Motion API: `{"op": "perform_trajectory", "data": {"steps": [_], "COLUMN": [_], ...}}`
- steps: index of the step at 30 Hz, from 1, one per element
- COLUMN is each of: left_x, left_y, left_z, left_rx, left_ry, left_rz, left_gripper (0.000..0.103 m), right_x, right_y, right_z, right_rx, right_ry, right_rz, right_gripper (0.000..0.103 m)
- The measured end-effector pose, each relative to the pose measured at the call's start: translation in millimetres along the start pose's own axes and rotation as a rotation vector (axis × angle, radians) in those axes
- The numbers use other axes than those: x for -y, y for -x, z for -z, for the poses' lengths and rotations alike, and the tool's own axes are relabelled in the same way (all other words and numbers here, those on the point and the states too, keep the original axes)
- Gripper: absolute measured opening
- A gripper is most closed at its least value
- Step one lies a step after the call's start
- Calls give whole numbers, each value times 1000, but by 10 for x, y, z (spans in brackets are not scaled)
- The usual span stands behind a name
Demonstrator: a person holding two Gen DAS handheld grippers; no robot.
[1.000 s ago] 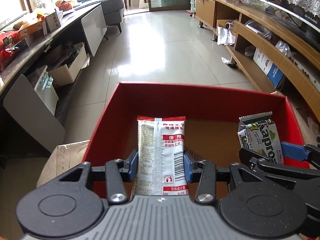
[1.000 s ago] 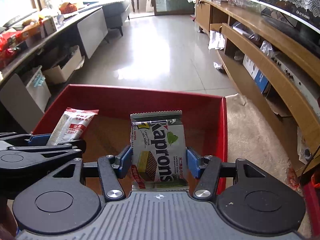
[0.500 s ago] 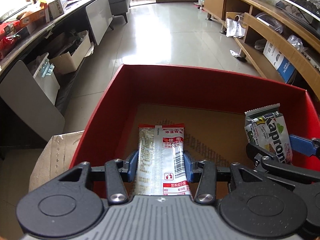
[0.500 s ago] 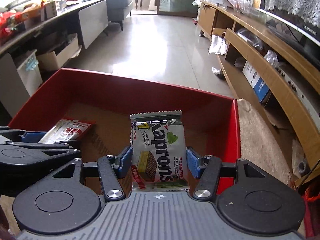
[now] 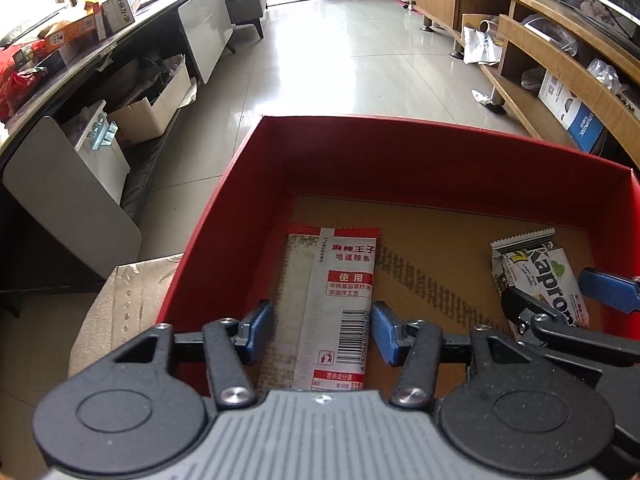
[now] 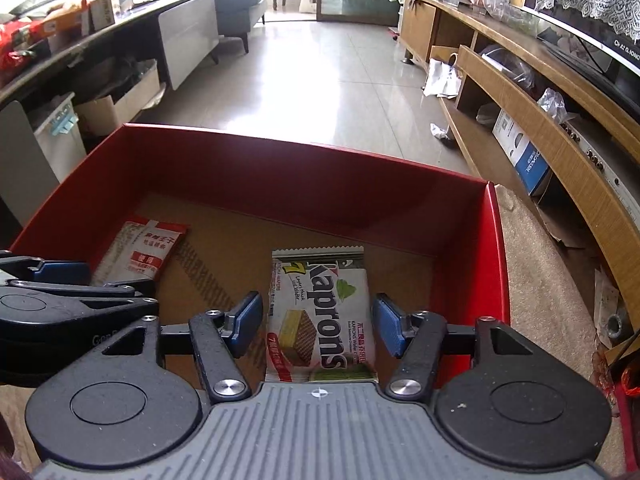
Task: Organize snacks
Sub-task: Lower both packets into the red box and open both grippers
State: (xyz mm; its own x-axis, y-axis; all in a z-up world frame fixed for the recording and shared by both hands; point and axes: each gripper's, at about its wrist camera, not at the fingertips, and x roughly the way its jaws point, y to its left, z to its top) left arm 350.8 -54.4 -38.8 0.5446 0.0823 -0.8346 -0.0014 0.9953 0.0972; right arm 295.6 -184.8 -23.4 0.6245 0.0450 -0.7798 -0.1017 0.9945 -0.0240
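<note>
Resting in red box [image 5: 400, 152]; tiled floor [image 5: 340, 60] beyond.

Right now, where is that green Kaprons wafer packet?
The Kaprons wafer packet lies on the cardboard floor of the red box, right side, between the open right tool; the white-and-red snack packet lies left.

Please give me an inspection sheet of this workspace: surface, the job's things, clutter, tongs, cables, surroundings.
Surface: red box with a brown base, open at the top.
Job's things: white-and-red packet at the box's left; Kaprons wafer at its right, flat on the base.
Clutter: nothing seen in the box.
Tongs: left tongs flank the packet, contact unclear; right tongs are open, with gaps beside the wafer.
Cables: nothing seen near the tongs.
Surroundings: tiled floor, wooden shelves on the right, crowded counter on the left.
</note>
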Motion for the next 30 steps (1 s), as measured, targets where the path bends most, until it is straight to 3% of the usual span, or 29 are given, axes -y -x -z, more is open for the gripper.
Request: {"op": "perform_trajectory", "data": {"steps": [9, 12, 30], "left_x": [-55, -85, -123], "left_y": [146, 243, 760], "left_z": [-28, -43, 23], "left_rx": [20, 36, 95], "left_ry": [5, 15, 13], "left_rz": [-1, 8, 52], "left_gripper": [51, 54, 61], "right_x": [29, 46, 142], "right_y": [89, 181, 525], "right_z": [-31, -40, -18], "right_rx": [14, 53, 73], "right_ry": [-23, -10, -46], "right_rz": [-17, 35, 51], "right_gripper": [71, 86, 87]}}
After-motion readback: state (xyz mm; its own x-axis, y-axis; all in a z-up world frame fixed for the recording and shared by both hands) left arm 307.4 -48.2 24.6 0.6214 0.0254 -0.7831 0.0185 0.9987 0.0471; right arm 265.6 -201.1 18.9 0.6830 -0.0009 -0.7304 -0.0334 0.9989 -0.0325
